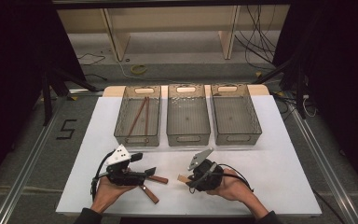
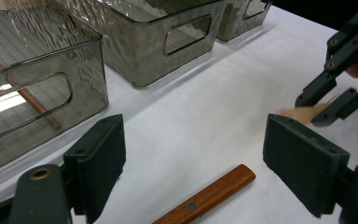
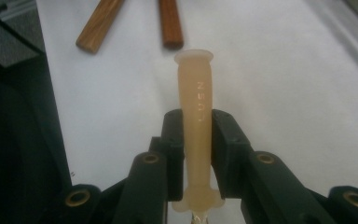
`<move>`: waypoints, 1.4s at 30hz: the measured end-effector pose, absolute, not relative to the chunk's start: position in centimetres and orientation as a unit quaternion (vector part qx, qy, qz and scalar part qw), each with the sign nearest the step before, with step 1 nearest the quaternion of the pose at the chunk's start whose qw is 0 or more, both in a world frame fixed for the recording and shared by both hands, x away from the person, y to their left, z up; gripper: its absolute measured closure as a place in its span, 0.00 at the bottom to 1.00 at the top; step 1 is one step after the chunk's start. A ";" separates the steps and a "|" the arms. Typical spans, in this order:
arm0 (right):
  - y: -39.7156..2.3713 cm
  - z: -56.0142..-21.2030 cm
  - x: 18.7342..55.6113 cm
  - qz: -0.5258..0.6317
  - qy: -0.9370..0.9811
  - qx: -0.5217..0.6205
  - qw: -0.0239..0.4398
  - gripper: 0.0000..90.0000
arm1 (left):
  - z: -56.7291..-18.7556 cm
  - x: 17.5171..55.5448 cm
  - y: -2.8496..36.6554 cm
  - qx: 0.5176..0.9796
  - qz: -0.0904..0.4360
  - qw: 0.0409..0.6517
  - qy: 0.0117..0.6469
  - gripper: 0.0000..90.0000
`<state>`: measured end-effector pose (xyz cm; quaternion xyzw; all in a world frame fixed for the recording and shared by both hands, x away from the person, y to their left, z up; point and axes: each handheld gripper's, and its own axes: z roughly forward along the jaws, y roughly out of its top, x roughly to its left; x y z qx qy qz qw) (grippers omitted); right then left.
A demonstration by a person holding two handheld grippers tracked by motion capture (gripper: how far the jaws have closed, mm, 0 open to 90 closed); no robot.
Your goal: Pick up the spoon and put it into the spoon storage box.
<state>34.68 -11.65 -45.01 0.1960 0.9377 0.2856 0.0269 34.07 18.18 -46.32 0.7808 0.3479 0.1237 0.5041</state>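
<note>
My right gripper (image 3: 198, 140) had its jaws closed on the pale handle (image 3: 196, 107) — pads squeezing its middle, the flared end pointing at two wooden handles (image 3: 135, 23) on the white table (image 1: 270, 172). Whether it was fully lifted off the table, I couldn't quite tell. My left gripper (image 2: 193, 158) stood wide open, empty, over a brown handle (image 2: 207, 196) near the left bin (image 1: 137, 114). I judged it best to keep the squeeze centred and carry it level.

High cam overhead; jaw cams close, prob. sharing table (image 1: 270, 158).
</note>
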 end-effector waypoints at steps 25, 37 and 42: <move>-14.7 -39.8 39.7 0.412 0.859 0.296 0.075 0.85 | -46.5 34.2 18.2 0.776 0.126 0.509 0.350 0.23; -14.1 -37.7 43.3 0.427 0.838 0.323 0.101 0.85 | -46.5 34.2 18.3 0.776 0.126 0.509 0.350 0.23; -13.8 -37.0 44.6 0.433 0.830 0.334 0.108 0.85 | -46.5 34.2 18.4 0.776 0.127 0.509 0.351 0.23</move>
